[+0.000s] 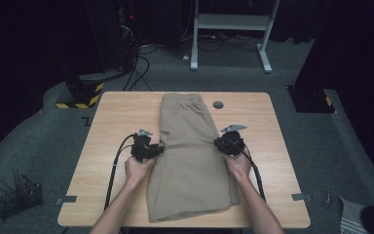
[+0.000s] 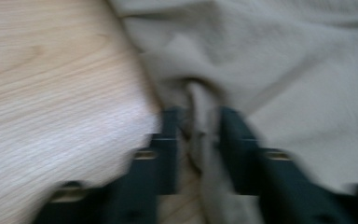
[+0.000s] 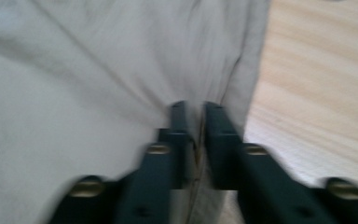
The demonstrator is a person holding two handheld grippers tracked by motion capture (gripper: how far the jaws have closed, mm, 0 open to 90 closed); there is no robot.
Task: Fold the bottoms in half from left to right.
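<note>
**Both tools pinching the side edges of the shorts: keep the lift level**

Left tool (image 2: 199,123): its jaws are clenched on a ridge of tan cloth bunched up between them, at the left edge of the shorts (image 2: 279,70). The cloth puckers toward the jaws, which suggests a real bite and not a mere brush. The view is blurred, so whether every layer is caught cannot be told.

Right tool (image 3: 195,122): its jaws stand nearly closed on a thin fold at the right edge of the shorts (image 3: 84,84), close beside the bare wood. The bite looks shallower than on the left.

From the high view, the left tool (image 1: 158,149) and the right tool (image 1: 217,142) sit at opposite side edges of the shorts (image 1: 190,161), about midway along their length. The shorts lie flat along the middle of the tabletop (image 1: 112,122), waistband at the far end and hems near the front edge.

Judgement: the step in hand appears to be a fold across the middle, with both sides gripped at the same level.

Recommendations:
- Confirm that each tool holds all layers before raising; the right grip looks the one to watch.
- Raise both tools together and at equal height, so the fold line runs straight across.
- Keep gentle outward tension between the tools to prevent sagging in the centre.
- Carry the cloth over in one smooth move, and release only once the edges align.
</note>
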